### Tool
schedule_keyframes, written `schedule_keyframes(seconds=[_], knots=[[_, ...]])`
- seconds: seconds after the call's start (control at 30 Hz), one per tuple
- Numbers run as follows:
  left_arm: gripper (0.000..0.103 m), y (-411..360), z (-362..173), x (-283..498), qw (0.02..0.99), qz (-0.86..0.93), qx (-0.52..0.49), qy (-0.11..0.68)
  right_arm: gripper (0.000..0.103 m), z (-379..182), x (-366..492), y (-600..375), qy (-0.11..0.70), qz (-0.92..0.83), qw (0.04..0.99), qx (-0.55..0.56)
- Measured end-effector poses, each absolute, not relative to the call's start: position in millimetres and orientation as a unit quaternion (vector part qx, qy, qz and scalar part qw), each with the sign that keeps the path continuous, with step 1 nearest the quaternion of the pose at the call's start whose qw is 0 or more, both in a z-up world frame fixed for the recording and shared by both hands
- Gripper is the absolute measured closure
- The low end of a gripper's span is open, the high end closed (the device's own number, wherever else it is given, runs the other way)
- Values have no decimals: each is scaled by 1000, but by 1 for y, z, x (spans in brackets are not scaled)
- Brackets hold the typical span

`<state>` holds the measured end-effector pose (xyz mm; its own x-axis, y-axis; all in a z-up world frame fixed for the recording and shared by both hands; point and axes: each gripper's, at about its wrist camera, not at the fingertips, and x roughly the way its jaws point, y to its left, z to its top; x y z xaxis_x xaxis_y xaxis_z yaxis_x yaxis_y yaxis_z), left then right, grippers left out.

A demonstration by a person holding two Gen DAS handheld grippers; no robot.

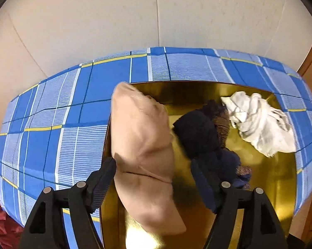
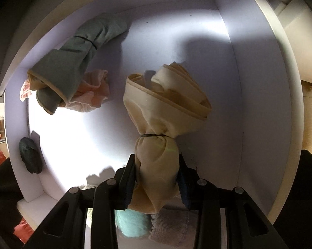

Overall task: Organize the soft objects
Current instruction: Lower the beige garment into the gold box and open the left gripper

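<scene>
1. The left gripper [image 1: 153, 166] hangs over a gold tray [image 1: 265, 178] on a blue checked cloth [image 1: 52, 114], its jaws spread wide.
2. A beige pillow-like bundle [image 1: 143, 151] stands between the fingers, touching the left pad; the right pad is clear of it.
3. A dark knit bundle [image 1: 199, 137] and a white rag [image 1: 257, 120] lie in the tray beyond.
4. The right gripper [image 2: 158, 168] clamps the lower end of a cream tied bundle [image 2: 162, 108] above a white drawer [image 2: 259, 83].
5. A grey-green tied bundle [image 2: 73, 62] lies at the drawer's far left.
</scene>
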<state>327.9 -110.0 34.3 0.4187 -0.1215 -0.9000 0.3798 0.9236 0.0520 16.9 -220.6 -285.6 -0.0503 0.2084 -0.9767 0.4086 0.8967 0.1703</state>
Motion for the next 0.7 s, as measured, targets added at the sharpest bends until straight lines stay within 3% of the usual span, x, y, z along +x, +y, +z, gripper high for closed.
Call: schedule_keyframes(seconds=[0.7], knots=[[27, -95, 55, 252, 842, -152, 189, 482, 65, -284, 11, -204, 720, -77, 660, 199]])
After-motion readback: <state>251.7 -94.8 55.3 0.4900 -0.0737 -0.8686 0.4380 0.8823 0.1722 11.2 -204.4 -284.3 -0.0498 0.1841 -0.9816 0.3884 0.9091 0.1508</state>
